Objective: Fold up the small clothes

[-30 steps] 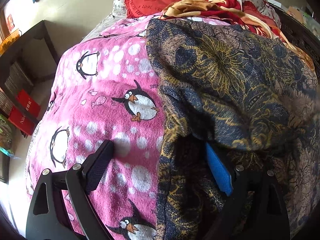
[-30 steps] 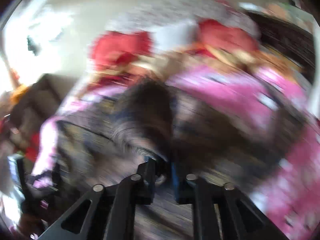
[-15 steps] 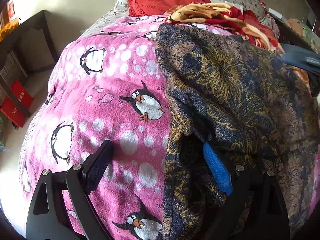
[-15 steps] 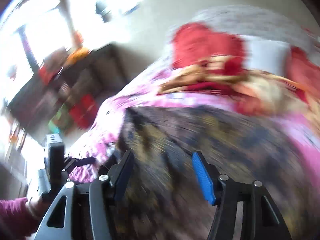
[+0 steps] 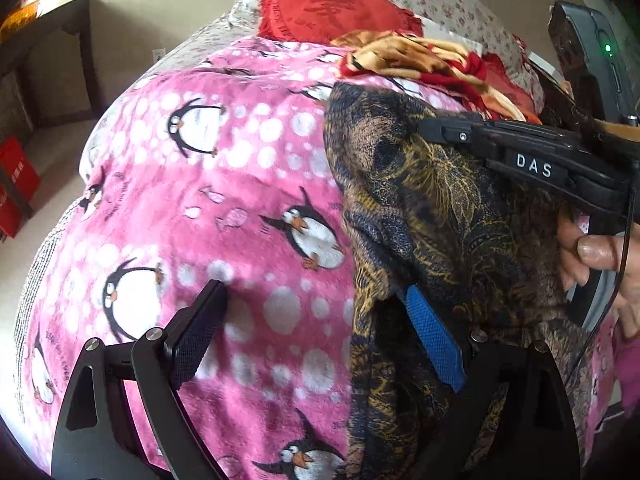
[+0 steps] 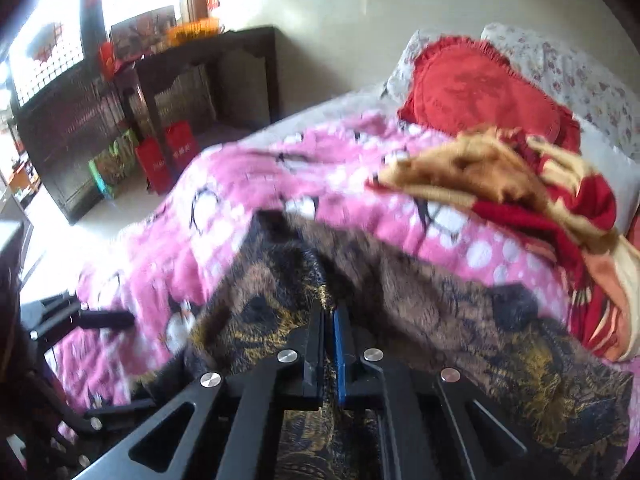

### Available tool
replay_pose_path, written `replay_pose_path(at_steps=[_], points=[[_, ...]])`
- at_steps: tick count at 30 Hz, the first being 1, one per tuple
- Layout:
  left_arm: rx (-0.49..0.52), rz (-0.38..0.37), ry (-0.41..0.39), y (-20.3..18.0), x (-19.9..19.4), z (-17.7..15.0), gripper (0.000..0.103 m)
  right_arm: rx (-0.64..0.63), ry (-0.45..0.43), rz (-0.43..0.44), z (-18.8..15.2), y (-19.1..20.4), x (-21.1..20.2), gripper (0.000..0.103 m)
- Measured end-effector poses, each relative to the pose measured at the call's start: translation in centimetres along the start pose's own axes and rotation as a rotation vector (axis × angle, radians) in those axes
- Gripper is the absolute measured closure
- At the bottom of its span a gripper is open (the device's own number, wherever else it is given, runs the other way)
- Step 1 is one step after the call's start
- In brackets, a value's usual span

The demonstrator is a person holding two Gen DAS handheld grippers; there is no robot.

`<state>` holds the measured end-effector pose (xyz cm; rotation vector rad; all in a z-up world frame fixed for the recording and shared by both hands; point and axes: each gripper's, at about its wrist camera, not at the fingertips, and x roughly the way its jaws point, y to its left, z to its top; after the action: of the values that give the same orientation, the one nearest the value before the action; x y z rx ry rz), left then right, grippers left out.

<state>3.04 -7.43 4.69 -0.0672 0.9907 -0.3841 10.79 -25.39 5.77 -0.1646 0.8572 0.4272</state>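
My right hand-held gripper has just clamped shut on the dark patterned garment. My left hand-held gripper gapes wide, one finger under that garment's edge, gripping nothing.

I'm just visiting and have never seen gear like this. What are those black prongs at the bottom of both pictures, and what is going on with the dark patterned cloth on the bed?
There is no robot here: a person holds a two-finger tool in each hand, and each tool carries a camera that looks along its fingers. One picture comes from the left gripper, the other from the right gripper.

A pink penguin blanket covers the bed, with a red cushion and a crumpled red-and-tan cloth farther back. On it lies the dark gold-patterned garment, which is to be folded.

The left jaws stand wide open at the garment's edge. The right jaws are pressed together over the garment; whether they pinch any fabric, I cannot tell.
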Motion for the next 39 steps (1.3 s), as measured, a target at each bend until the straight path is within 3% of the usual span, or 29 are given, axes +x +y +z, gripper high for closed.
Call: replay_pose_path(at_steps=[4,7,8,11,12,14,18,24,27,30,34,39], points=[[-0.053,0.031,-0.014,1.2,-1.2,0.7,0.012,0.057,-0.035,0.004,1.8,1.2,0.9,0.100],[-0.067,0.041,-0.027,1.5,-2.4,1.2,0.012,0.125,0.006,0.005,1.7,1.4,1.7,0.099],[-0.059,0.047,-0.041,1.2,-2.8,1.3,0.012,0.151,0.011,0.019,1.5,1.2,1.3,0.094],[-0.025,0.061,-0.079,0.2,-4.0,1.6,0.012,0.171,-0.008,0.030,-0.6,0.5,-2.4,0.057],[-0.016,0.055,-0.086,-0.3,-4.1,1.6,0.012,0.172,-0.018,0.003,-2.0,0.1,-4.4,0.055],[0.003,0.041,-0.084,-1.5,-3.9,1.7,0.012,0.178,-0.034,-0.029,-4.7,-0.9,-7.3,0.055],[0.047,0.049,-0.062,-3.7,-2.1,1.7,0.012,0.242,0.041,-0.209,-11.7,-4.7,-11.5,0.056],[0.071,0.130,0.063,-4.2,2.9,1.0,0.012,0.404,0.182,-0.393,-19.4,-10.5,-13.0,0.056],[0.136,0.184,0.047,-5.3,2.8,0.7,0.012,0.462,0.145,-0.342,-20.4,-11.2,-14.1,0.057],[0.130,0.169,0.035,-5.7,1.4,0.8,0.012,0.496,0.055,-0.333,-20.6,-11.7,-18.0,0.057],[0.129,0.161,-0.017,-6.4,-0.8,1.0,0.012,0.629,-0.001,-0.438,-22.7,-16.6,-23.8,0.056],[0.109,0.116,-0.063,-7.3,-3.0,1.4,0.012,0.732,0.026,-0.648,-25.3,-24.7,-28.0,0.055]])
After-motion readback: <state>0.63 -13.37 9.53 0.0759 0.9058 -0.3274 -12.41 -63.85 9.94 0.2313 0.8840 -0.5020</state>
